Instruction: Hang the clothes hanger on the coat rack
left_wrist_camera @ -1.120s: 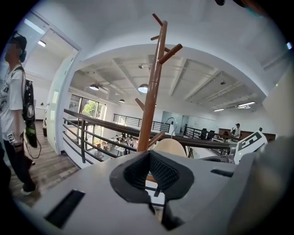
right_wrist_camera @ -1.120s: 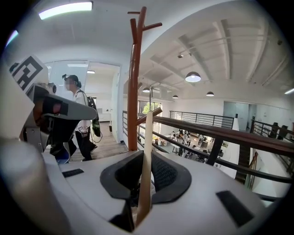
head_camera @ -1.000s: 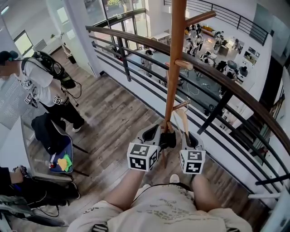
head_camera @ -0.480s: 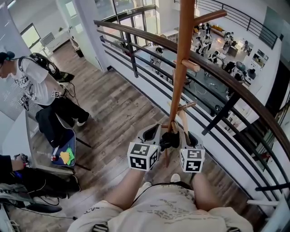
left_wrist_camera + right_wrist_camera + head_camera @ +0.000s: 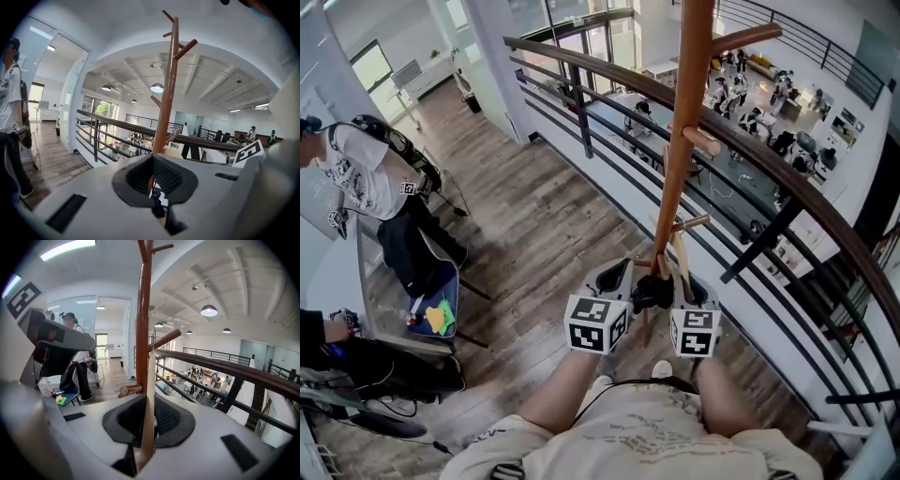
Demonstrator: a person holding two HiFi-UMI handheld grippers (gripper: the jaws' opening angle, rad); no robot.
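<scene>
The wooden coat rack (image 5: 682,122) is a tall brown pole with angled pegs, rising just ahead of both grippers beside the railing. A pale wooden hanger (image 5: 678,255) is held up against the pole's lower part, below a short peg (image 5: 701,141). My left gripper (image 5: 622,275) and right gripper (image 5: 690,284) sit side by side at the pole's foot. In the right gripper view, the right gripper (image 5: 146,427) is shut on the hanger's pale bar (image 5: 149,394), with the pole (image 5: 143,324) right behind. In the left gripper view, the left gripper (image 5: 151,187) is shut on a thin brown strip, with the rack (image 5: 168,89) beyond.
A dark curved railing (image 5: 787,202) runs close behind the rack, with a drop to a lower floor past it. A person (image 5: 366,178) stands at the left by a chair (image 5: 436,314) with coloured items. Another person's arm (image 5: 328,337) shows at the lower left.
Both grippers have kept their hold on the hanger and stayed at the pole. The view has shifted right, and the person at the left has drifted farther off.
</scene>
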